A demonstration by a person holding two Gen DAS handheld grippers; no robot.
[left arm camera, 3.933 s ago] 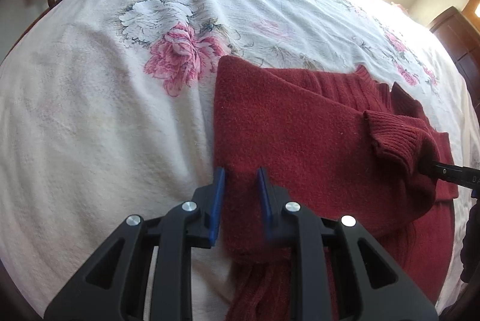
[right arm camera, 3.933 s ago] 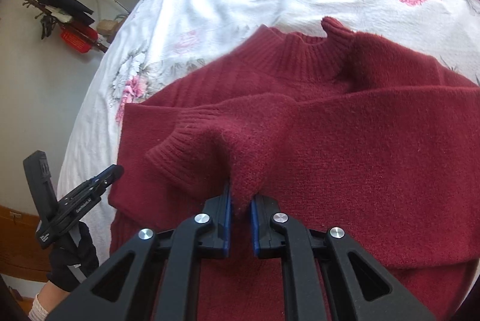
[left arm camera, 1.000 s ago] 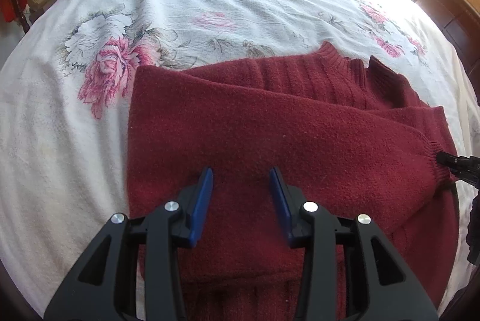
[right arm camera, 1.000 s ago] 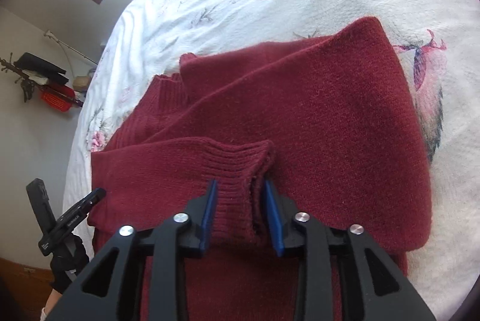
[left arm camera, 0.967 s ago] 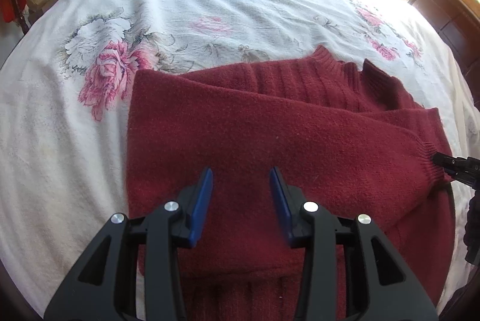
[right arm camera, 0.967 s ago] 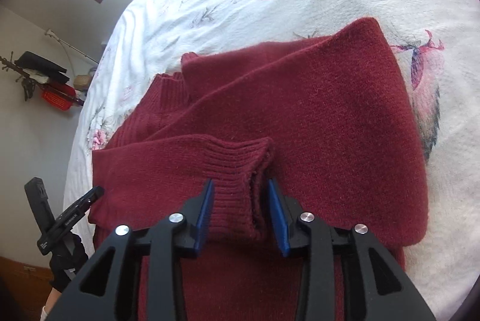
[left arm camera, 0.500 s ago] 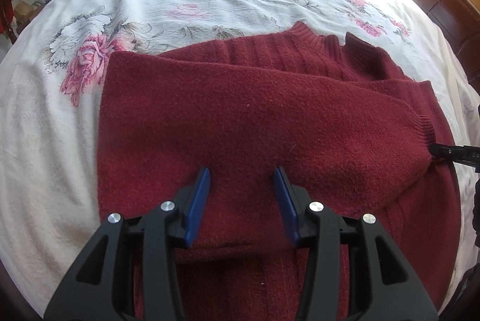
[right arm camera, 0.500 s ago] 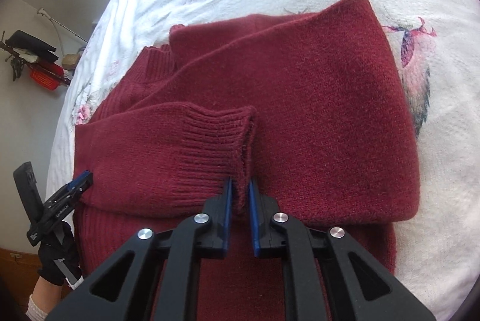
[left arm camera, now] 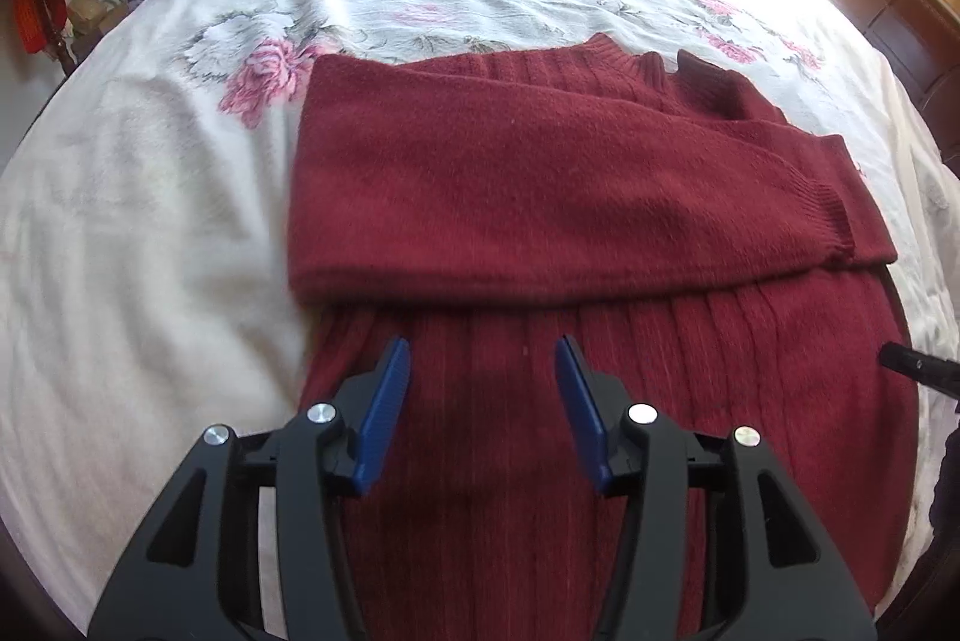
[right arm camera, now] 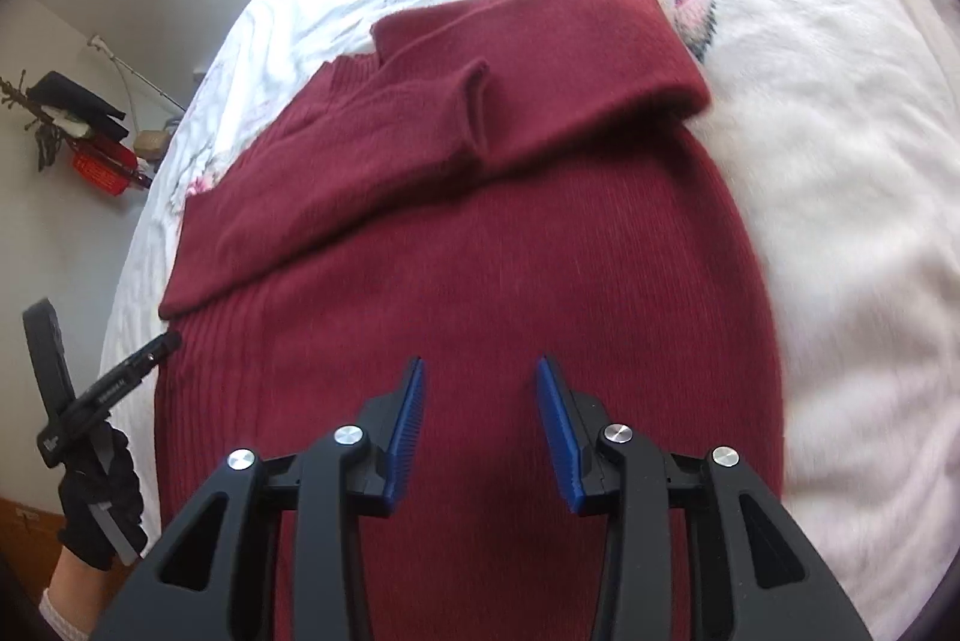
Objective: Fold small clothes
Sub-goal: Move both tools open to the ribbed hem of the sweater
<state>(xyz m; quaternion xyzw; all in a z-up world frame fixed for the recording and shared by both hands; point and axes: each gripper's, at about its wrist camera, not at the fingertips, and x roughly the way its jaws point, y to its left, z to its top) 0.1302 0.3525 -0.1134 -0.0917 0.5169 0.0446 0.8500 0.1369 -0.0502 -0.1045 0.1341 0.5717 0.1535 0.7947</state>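
Observation:
A dark red knit sweater (left arm camera: 540, 197) (right arm camera: 468, 245) lies flat on the bed with both sleeves folded across its chest. Its ribbed cuff (left arm camera: 831, 215) (right arm camera: 474, 113) rests on the body. My left gripper (left arm camera: 483, 359) hovers open over the ribbed lower half, nothing between its blue pads. My right gripper (right arm camera: 480, 383) is also open above the lower body of the sweater, holding nothing. The left gripper's tip (right arm camera: 153, 347) shows at the sweater's left edge in the right wrist view; the right gripper's tip (left arm camera: 900, 356) shows at its right edge in the left wrist view.
The white bedspread with pink flowers (left arm camera: 180, 197) (right arm camera: 840, 161) surrounds the sweater. A dark wooden headboard (left arm camera: 888, 17) stands at the far right. A gloved hand (right arm camera: 99, 509) holds the left gripper. A red basket and clutter (right arm camera: 96, 161) sit by the wall.
The right gripper let go of the sleeve cuff and opened. Both grippers drew back from the folded sleeves toward the sweater's lower half.

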